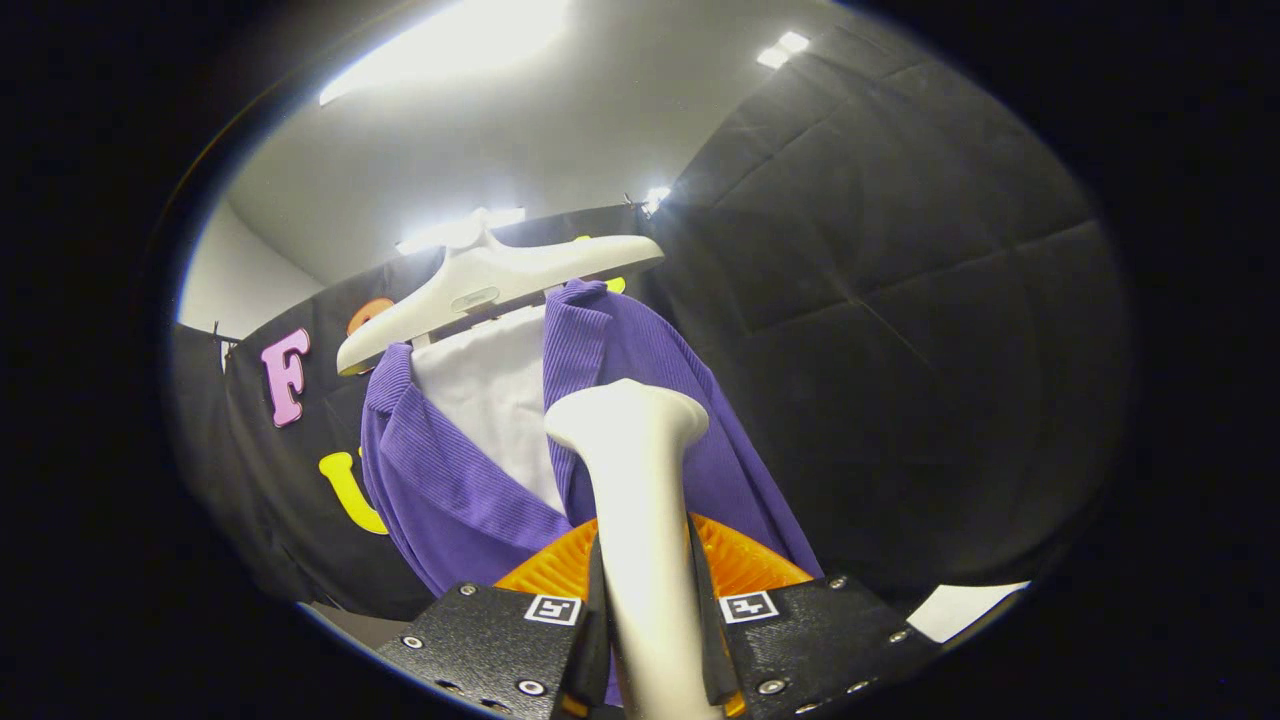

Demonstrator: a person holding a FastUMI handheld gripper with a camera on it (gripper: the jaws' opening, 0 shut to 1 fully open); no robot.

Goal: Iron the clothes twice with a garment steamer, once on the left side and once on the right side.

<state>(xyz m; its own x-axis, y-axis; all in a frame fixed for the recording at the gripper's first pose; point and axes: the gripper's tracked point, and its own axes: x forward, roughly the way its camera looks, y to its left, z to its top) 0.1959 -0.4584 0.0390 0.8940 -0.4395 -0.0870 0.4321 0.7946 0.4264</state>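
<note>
With the gripper (648, 640) clamped on both sides of the garment steamer (636, 500), whose head rests against the purple shirt (450, 490) hanging below the hanger (480, 285), the stroke probably goes best flat, slow and straight along one side.

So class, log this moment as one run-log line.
tongs: shut on steamer handle | steamer head: against purple jacket | jacket: on white hanger
</note>
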